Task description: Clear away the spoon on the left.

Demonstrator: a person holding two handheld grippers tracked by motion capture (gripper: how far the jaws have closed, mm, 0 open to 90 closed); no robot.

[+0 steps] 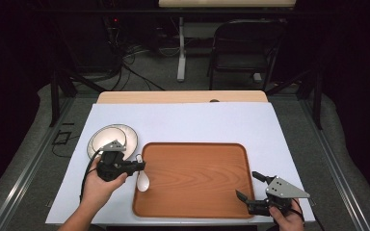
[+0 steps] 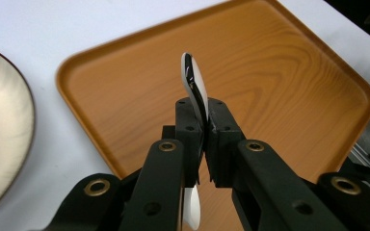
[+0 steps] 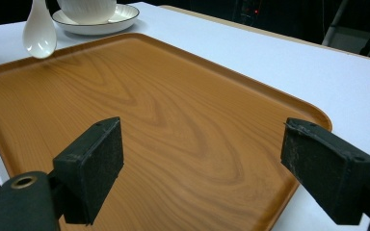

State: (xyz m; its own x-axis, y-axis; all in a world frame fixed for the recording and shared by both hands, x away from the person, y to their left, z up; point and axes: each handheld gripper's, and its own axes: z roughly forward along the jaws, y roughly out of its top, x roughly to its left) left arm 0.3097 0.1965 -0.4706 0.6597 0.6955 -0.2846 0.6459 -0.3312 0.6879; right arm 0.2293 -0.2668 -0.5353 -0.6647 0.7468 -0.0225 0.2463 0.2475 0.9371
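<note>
From the high view, the left hand-held gripper (image 1: 138,166) sits at the left edge of the flat brown wooden tray (image 1: 197,192). It is clamped on the handle of a small white china spoon (image 1: 142,182). The spoon's round bowl hangs down over the tray's left rim. Just behind the left hand-held gripper there is a round white plate with a dark rim (image 1: 127,136) on the white bench (image 1: 197,122). The right hand-held gripper (image 1: 249,185) is at the tray's near right corner, and its jaws stand apart with nothing between them. A black folding chair (image 1: 245,43) stands on the floor well behind the bench.

In the left gripper view, the left hand-held gripper (image 2: 204,122) has its two black jaws pressed together on the spoon (image 2: 194,86). The handle end sticks up past the jaws, over the tray (image 2: 279,72). The plate (image 2: 5,130) is at the left.

In the right gripper view, the right hand-held gripper (image 3: 202,154) has its jaws wide apart above the tray (image 3: 173,120). Far off, the spoon (image 3: 38,33) hangs with its bowl just above the tray's far rim. Behind it a white bowl (image 3: 86,8) sits on the plate (image 3: 120,17).
</note>
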